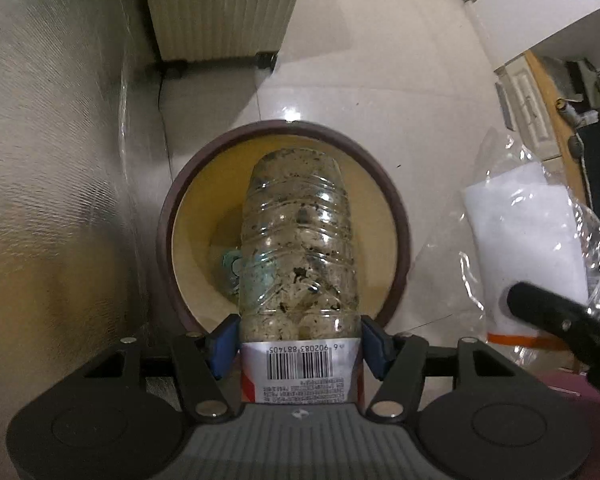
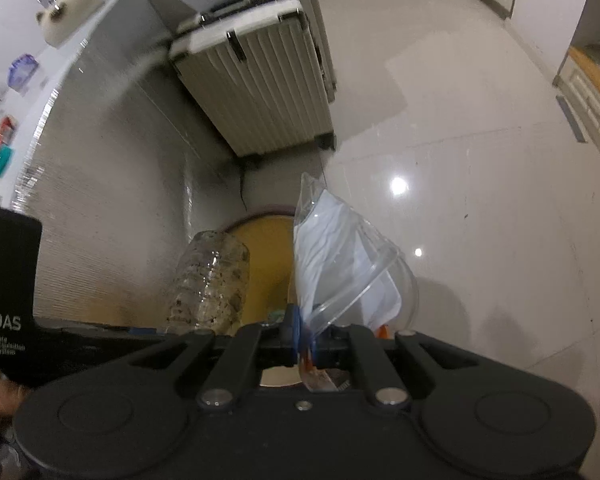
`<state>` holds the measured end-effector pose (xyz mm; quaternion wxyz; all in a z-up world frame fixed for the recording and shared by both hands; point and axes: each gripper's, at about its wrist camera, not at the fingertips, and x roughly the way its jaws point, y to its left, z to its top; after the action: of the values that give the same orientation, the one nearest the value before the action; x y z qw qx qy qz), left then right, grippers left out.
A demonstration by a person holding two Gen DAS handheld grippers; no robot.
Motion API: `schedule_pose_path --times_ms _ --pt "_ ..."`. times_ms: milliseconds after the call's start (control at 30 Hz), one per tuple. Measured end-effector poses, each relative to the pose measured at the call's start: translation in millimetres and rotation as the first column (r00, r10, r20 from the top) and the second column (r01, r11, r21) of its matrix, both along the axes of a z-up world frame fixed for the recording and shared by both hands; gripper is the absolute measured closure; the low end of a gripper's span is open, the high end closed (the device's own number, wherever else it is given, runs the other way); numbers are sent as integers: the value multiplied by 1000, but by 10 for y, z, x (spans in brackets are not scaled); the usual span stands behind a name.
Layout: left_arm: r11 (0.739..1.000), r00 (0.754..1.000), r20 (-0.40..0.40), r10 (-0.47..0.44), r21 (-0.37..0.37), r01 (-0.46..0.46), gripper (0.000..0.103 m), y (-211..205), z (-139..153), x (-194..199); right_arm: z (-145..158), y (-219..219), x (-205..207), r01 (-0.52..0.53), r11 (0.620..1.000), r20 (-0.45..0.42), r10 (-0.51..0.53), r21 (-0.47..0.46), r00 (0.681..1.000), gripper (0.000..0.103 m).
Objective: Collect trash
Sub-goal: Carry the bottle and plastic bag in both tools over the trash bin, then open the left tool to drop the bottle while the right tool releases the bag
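Observation:
My left gripper is shut on a clear plastic bottle with a barcode label, dirty inside. It holds the bottle base-first over the open mouth of a round bin with a dark red rim and yellow inside; a crumpled teal scrap lies at the bin's bottom. My right gripper is shut on a clear plastic bag holding white paper, beside the bin. The bottle and the bag each show in the other wrist view.
A textured silver appliance wall stands close on the left of the bin. A ribbed beige suitcase stands behind the bin on the glossy tiled floor. White cabinets and a wooden door edge lie to the right.

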<state>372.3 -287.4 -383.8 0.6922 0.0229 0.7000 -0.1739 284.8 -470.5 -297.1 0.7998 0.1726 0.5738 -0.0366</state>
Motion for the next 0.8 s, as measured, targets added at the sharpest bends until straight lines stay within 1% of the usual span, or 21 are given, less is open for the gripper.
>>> schedule_pose_path --times_ms 133,200,233,300,367,433,467,500,533,633,733,800 --pt "1000 1000 -13 -4 16 4 39 -44 -215 145 -315 25 173 -1 1000 -49 3 24 999 97" --pt "1000 1000 -28 -15 19 15 37 -50 -316 204 -470 31 244 0 998 -69 4 56 998 97" --pt "1000 1000 -28 -13 23 14 29 -48 -342 226 -544 17 242 9 998 -78 -4 65 997 97" --pt "999 1000 -11 -16 36 16 21 -45 -340 226 -684 27 287 23 997 -97 -16 72 995 96" --pt "999 1000 -3 -26 48 26 20 -5 -342 229 -796 30 322 33 996 -110 -23 87 994 95" --pt "998 1000 0 -28 61 28 20 57 -329 213 -869 49 353 39 994 -116 -28 100 993 88" --pt "997 1000 3 -31 68 31 19 89 -313 189 -895 64 360 36 994 -111 -25 103 994 87" --pt "997 999 6 -34 76 34 19 109 -306 184 -915 77 368 32 994 -108 -21 102 994 82" --pt "996 999 7 -37 85 37 19 138 -300 178 -937 84 362 31 994 -109 -19 103 994 74" --pt "993 999 8 -44 107 43 16 184 -276 162 -952 121 350 30 993 -120 -16 115 993 59" --pt "991 998 6 -60 119 58 11 219 -252 119 -944 129 311 30 992 -128 -14 120 992 53" --pt "989 997 14 -73 129 71 8 228 -238 92 -957 124 292 34 992 -136 -17 124 991 53"
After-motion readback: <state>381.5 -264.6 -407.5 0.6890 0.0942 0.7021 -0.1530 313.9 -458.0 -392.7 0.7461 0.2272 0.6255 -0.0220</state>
